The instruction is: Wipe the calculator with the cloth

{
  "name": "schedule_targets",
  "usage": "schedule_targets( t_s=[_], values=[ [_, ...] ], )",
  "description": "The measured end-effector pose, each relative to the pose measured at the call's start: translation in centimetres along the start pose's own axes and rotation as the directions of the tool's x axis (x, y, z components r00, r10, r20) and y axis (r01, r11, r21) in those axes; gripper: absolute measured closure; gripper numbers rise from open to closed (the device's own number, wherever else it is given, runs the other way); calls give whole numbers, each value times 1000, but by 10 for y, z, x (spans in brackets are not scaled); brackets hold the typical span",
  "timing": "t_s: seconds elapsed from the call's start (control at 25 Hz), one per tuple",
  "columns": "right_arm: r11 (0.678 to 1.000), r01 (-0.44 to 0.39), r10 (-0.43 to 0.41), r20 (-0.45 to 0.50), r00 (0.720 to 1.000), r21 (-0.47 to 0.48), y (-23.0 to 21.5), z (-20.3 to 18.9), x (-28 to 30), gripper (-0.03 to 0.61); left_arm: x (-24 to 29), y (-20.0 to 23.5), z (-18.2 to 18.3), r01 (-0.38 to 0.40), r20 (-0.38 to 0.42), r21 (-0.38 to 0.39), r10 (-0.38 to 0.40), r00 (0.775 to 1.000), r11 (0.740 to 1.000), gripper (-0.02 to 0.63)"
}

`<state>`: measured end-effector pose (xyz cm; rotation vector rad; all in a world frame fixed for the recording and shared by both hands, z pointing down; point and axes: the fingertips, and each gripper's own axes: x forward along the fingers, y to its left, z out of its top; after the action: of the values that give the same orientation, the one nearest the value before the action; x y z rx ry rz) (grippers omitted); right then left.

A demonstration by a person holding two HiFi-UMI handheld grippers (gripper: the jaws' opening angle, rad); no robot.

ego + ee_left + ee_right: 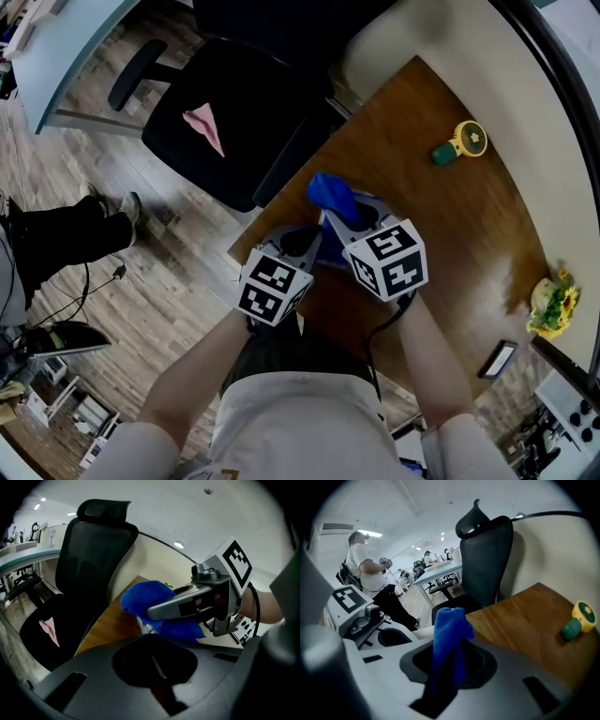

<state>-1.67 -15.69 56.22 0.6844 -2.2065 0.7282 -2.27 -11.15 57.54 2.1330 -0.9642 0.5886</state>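
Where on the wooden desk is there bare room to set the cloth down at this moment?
The widest bare stretch of the desk runs between the yellow-green object and the flower ornament. The corner nearest the person is crowded: the left gripper and the right gripper, shut on the blue cloth, hang over it.

Right gripper (330, 214) holding blue cloth (333, 192), left gripper (309, 239) beside it, over wooden table (441, 225)

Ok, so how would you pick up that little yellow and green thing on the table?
Take the yellow and green thing by its green handle, coming straight down from above. It lies flat on the wooden table, so jaws cannot slip under it. The handle looks narrower than the round yellow head, so jaws closing across it should fit.
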Motion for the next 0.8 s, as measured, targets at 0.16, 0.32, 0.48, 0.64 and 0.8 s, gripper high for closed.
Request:
schedule_targets(
  t_s=[0.16, 0.32, 0.48, 0.64, 0.8],
  values=[
    [999, -20, 18, -61, 998, -35, -2, -5, -1, 486, 0, 0, 0, -30, -1, 54, 30, 1000, 998, 610],
    [1000, -8, 6, -72, 997, -22, -13, -10, -10, 485, 3, -2, 3, -40, 4, 61, 40, 999, 997, 611],
    [999, 36, -35, -67, 997, 24, -27, -25, -25, 485, 7, -4, 3, -57, 0, 98, 57, 998, 994, 611],
    [990, 75, -71, -35, 997, 118, -43, -44, -45, 489, 11, -5, 5, -63, 9, 119, 63, 998, 991, 611],
    [968, 152, -157, 5, 988, 200, -52, -57, -63, 492, 19, -12, 10, -79, -1, 182, 80, 997, 980, 612]
  ],
)
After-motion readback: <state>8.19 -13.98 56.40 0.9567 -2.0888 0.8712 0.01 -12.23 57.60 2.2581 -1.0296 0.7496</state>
